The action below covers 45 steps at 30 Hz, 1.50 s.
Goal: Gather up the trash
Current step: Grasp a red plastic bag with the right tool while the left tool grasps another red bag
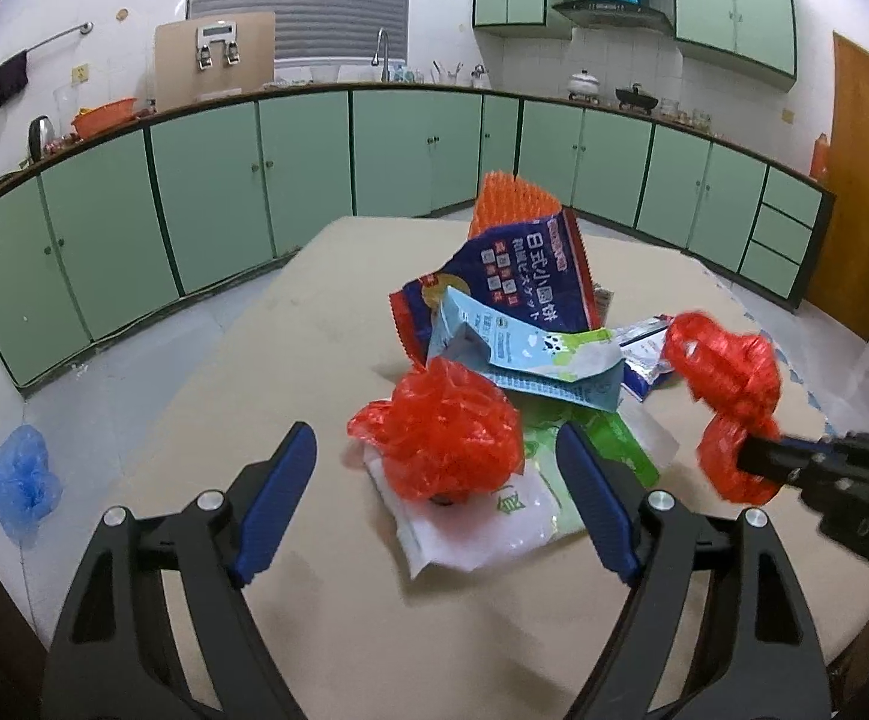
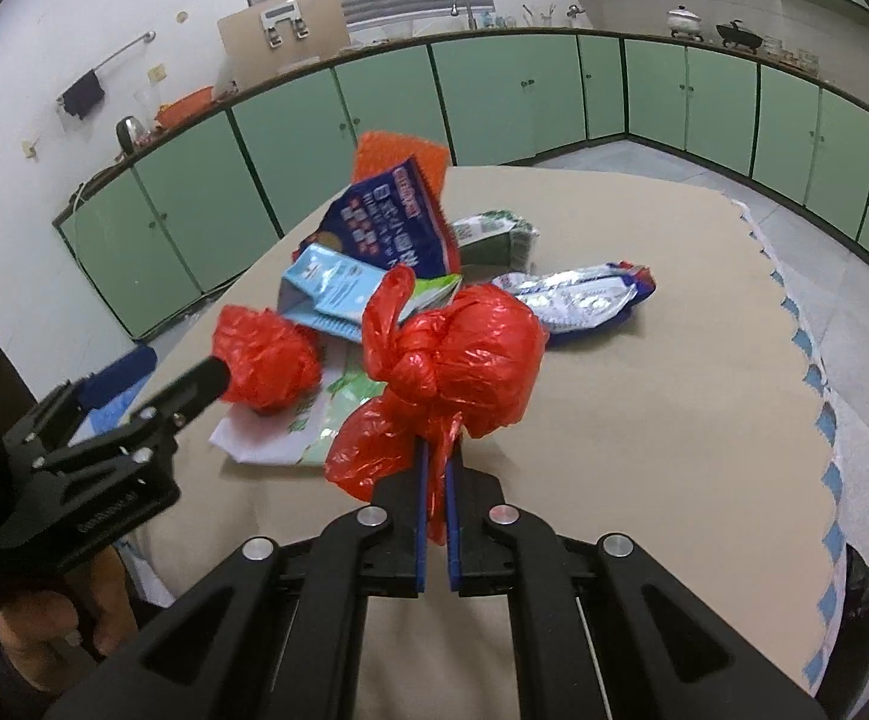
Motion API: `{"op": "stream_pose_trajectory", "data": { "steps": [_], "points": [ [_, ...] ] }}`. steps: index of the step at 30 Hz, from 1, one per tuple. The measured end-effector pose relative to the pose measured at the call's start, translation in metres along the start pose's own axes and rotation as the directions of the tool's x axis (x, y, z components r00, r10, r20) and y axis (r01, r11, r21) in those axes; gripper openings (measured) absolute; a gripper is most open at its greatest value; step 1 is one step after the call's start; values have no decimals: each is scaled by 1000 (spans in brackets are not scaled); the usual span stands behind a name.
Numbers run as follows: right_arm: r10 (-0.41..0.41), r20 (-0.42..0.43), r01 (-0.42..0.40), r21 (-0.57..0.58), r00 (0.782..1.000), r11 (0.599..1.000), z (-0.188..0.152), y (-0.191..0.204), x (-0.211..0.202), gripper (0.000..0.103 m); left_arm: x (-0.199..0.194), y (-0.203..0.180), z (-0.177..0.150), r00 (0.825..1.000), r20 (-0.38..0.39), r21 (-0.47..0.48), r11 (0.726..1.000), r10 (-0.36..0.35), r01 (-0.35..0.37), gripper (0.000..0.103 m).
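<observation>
Right wrist view shows a knotted red plastic bag point(image 2: 470, 360) pinched by its twisted neck between the blue pads of the right gripper point(image 2: 437, 468), which is closed tight on the plastic; the bag looks lifted just clear of the tan table point(image 2: 644, 360), though whether its lower fold touches the top I cannot tell. Just to its left, a second crumpled red bag point(image 1: 434, 426) sits on a white and green wrapper point(image 1: 494, 516), at the near edge of a litter heap: a flattened light-blue carton point(image 1: 524, 354), a dark blue biscuit packet point(image 1: 506, 282) leaning against something orange, and a silvery wrapper point(image 2: 578, 294) further right. The left gripper point(image 1: 437, 474) hovers with its jaws spread wide on either side of that second bag, not yet touching it.

Judging by this, one bag is already secured and the second is being lined up for a grasp. The next move likely calls for lowering the left jaws and closing on the crumpled plastic alone, without snagging the wrapper beneath.
</observation>
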State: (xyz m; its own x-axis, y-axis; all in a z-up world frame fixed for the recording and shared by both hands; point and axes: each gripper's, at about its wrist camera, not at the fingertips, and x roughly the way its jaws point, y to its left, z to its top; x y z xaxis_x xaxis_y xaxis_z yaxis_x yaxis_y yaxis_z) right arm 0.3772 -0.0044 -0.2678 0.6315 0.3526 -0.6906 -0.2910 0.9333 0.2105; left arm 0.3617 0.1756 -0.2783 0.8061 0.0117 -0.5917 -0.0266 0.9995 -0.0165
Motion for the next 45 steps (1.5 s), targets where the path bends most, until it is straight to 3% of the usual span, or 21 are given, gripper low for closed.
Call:
{"op": "stream_pose_trajectory", "data": {
  "steps": [3, 5, 6, 10, 17, 28, 38, 45],
  "points": [
    [2, 6, -2, 1, 1000, 1000, 8, -5, 5, 5, 17, -1, 2, 999, -33, 0, 1000, -5, 5, 70],
    [4, 10, -4, 4, 1000, 1000, 11, -9, 7, 5, 29, -1, 3, 998, -63, -4, 1000, -15, 15, 52],
    [5, 11, -5, 5, 1000, 1000, 12, -10, 8, 5, 36, 0, 3, 995, -89, -16, 999, -39, 38, 33],
    [8, 14, -8, 9, 1000, 1000, 14, -15, 7, 5, 34, 5, 4, 997, -71, -41, 998, -40, 37, 10],
    [12, 26, -13, 20, 1000, 1000, 16, -22, -5, 5, 4, 15, 8, 999, -20, -92, 995, -47, 45, 5],
    [-5, 70, 4, 15, 998, 1000, 14, -29, -52, 5, -49, 5, 21, 998, 33, -58, 996, -62, 64, 4],
    [-68, 79, 62, 71, 995, 996, -11, -68, -106, 5, -77, -54, 15, 987, 33, 25, 987, -157, 157, 4],
    [-150, 74, 138, 148, 986, 979, -41, -115, -145, 5, -88, -126, 7, 958, 2, 95, 954, -286, 284, 4]
  ]
}}
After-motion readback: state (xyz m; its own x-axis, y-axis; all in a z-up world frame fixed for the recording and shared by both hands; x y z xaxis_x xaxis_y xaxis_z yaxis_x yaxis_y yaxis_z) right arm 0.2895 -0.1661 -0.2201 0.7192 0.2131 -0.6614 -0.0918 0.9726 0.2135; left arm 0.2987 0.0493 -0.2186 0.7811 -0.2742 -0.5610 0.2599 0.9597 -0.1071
